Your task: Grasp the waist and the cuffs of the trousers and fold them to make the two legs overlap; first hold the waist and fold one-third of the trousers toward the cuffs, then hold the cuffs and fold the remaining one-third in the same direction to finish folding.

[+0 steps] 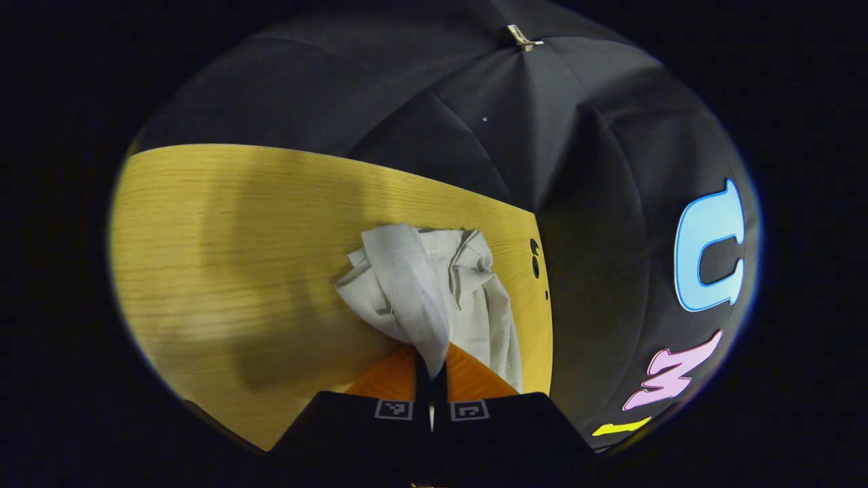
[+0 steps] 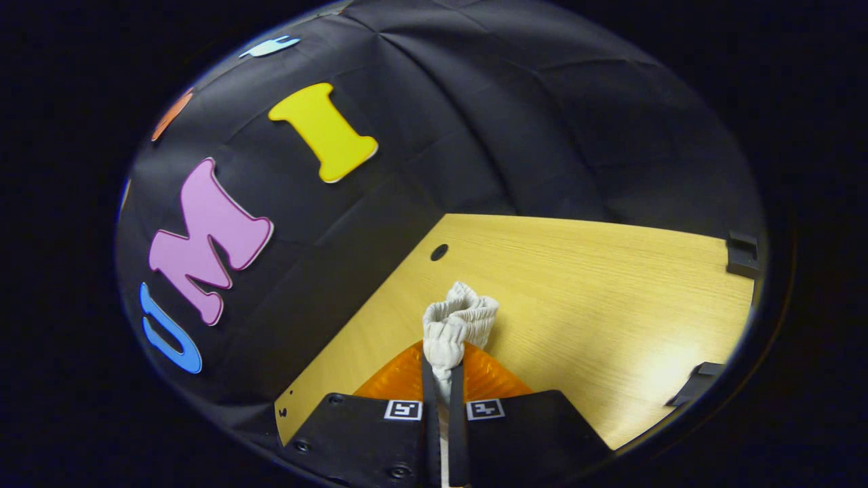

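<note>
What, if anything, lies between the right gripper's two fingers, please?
A gathered bunch of the trousers, likely the elastic waist, is pinched there by the right gripper, as the right gripper view shows.

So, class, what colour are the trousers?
Pale off-white fabric trousers, plain with no pattern; clearest in the left gripper view.

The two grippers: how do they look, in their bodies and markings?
The left gripper and the right gripper look alike: each has a black body bearing two small square black-and-white markers, and two flat fingers standing side by side. The right body shows screw heads.
</note>
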### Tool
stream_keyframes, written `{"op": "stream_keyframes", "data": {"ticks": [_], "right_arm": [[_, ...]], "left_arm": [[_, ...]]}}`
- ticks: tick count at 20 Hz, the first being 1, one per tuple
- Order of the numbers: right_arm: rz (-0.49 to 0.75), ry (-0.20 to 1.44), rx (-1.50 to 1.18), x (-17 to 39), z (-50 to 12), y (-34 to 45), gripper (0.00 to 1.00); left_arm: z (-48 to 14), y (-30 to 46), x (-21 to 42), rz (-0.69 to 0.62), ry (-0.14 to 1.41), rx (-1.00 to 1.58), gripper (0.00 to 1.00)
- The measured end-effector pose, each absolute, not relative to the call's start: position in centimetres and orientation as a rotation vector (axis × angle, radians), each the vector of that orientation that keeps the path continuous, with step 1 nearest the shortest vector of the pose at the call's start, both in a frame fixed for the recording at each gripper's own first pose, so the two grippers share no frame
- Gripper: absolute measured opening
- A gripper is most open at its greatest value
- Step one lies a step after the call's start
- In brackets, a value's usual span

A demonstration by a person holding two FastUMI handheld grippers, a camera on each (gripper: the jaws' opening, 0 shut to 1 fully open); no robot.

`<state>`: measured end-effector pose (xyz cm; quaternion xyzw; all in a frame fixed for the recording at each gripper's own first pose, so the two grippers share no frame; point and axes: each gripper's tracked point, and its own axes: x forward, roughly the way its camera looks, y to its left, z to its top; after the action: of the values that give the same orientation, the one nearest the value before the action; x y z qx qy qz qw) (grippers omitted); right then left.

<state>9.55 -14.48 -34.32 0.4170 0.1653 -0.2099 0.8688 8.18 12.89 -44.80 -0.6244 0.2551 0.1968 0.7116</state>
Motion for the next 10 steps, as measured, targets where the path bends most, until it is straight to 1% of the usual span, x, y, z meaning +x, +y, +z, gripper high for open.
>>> {"op": "stream_keyframes", "data": {"ticks": [5,10], "right_arm": [[-0.307,0.319,0.745,12.1,-30.2,-7.9,0.08],[-0.111,0.360,0.673,14.1,-28.9,2.0,0.09]], "left_arm": [[-44.8,12.8,8.3,0.406,0.581,-1.363,0.06],[-44.6,13.0,8.3,0.383,0.584,-1.352,0.06]]}}
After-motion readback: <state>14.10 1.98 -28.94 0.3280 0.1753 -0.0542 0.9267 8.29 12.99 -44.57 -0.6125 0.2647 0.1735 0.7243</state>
